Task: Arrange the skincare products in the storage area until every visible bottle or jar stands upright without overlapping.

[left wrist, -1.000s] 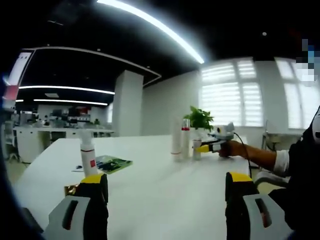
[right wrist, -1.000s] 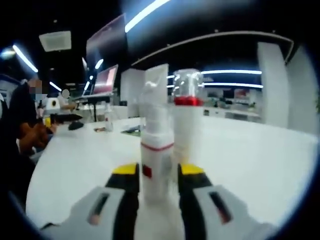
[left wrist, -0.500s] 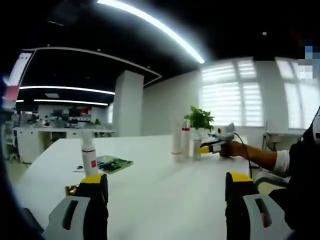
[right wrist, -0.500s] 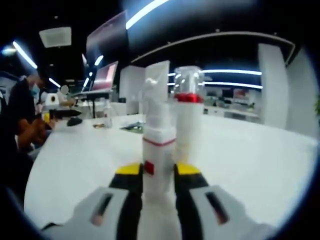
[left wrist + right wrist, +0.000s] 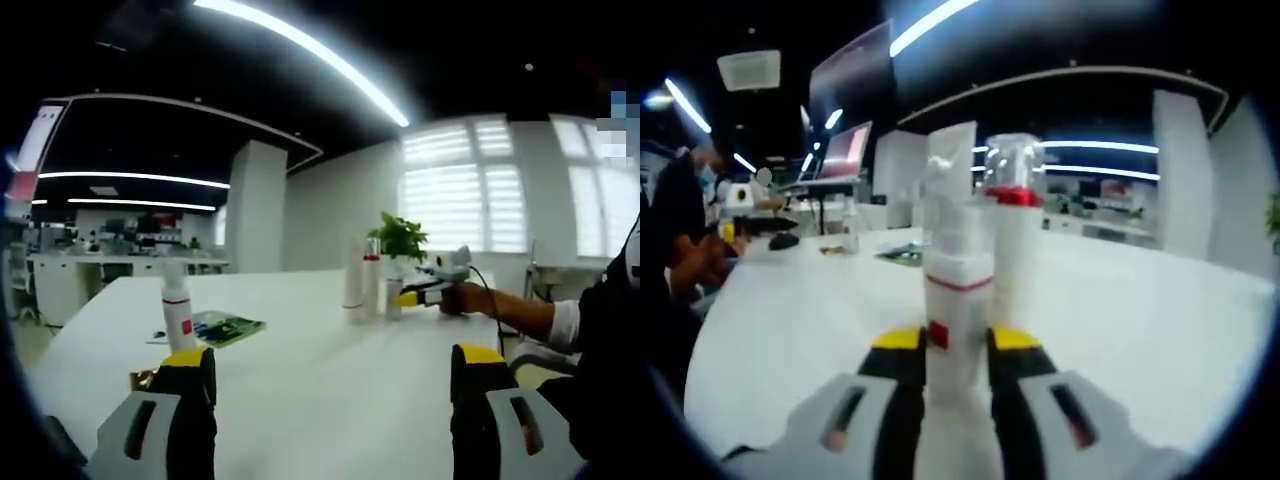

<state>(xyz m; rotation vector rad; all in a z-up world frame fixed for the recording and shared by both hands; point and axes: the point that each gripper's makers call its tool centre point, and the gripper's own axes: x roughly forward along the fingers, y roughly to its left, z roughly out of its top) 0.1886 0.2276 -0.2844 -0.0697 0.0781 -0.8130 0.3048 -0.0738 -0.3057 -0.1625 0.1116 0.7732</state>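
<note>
Right gripper view: my right gripper (image 5: pixel 958 365) clamped the upright white pump bottle (image 5: pixel 957 300) beside a red-collared bottle (image 5: pixel 1013 235) on the table (image 5: pixel 1140 330). My left gripper (image 5: pixel 330 385) hung wide open.

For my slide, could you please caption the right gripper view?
Right gripper shut on a white pump bottle, upright beside a red-collared bottle on the white table.

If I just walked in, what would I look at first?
Probably the white pump bottle standing upright between the right gripper jaws, with a red-collared bottle and a tall white tube just behind it. Across the white table, another white bottle stands alone beside a green packet.
</note>
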